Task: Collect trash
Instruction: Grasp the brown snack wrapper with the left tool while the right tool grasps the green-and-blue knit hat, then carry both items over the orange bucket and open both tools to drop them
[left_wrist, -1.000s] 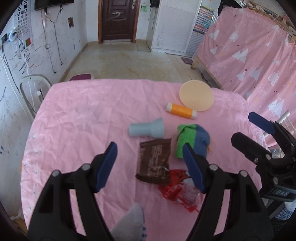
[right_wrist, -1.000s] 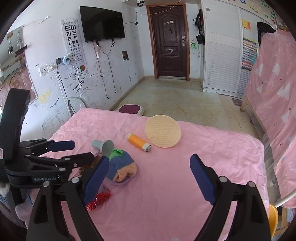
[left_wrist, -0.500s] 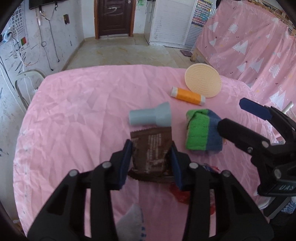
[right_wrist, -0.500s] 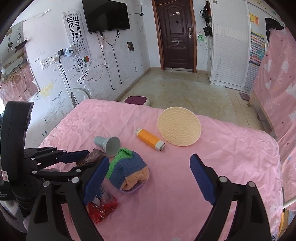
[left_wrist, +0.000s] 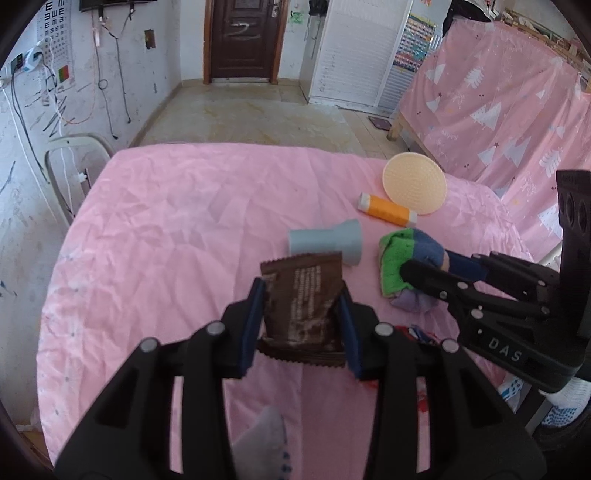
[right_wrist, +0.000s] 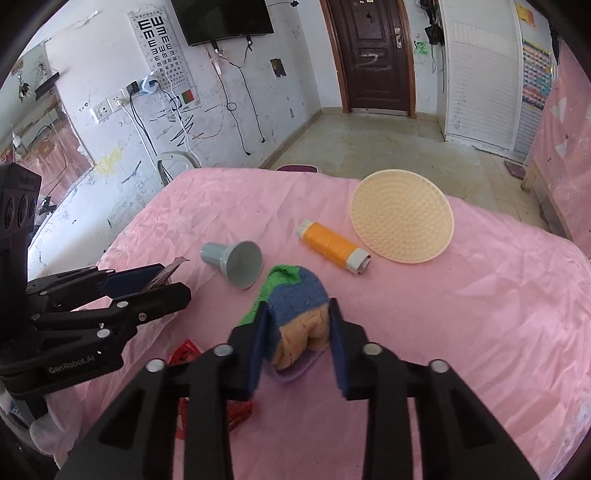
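Gripping the brown wrapper (left_wrist: 301, 295) in the left claw (left_wrist: 301, 314), lower centre of the left wrist view; pads narrowed onto both long edges, wrapper buckling between them, long axis running up the frame along the fingers, torn top edge pointing toward the grey cup (left_wrist: 327, 245) just above it. Showing in the right wrist view as a thin brown edge (right_wrist: 166, 275) sticking up out of the left claw (right_wrist: 147, 284) at mid-left. Pinching the sock bundle (right_wrist: 299, 306) in the right claw (right_wrist: 299, 347), lower centre of that view; jaws drawn in tight against both sides of the blue and tan knit, green part poking out toward upper left. Seeing the same grip from the side at mid-right of the left wrist view, right claw (left_wrist: 424, 271) closing over the bundle (left_wrist: 406, 254). Lying loose on the pink cloth (left_wrist: 166, 221): red wrapper (right_wrist: 184, 356), crumpled, at lower left of the right wrist view, between the two claws and close under both, mostly hidden behind the fingers. Judging the red wrapper as trash not yet collected; both claws occupied. Sitting farther up the cloth, well apart from either claw: orange spool (right_wrist: 334, 247) and beige mat (right_wrist: 402, 216). Finding no bin in either view, so drop direction undetermined.
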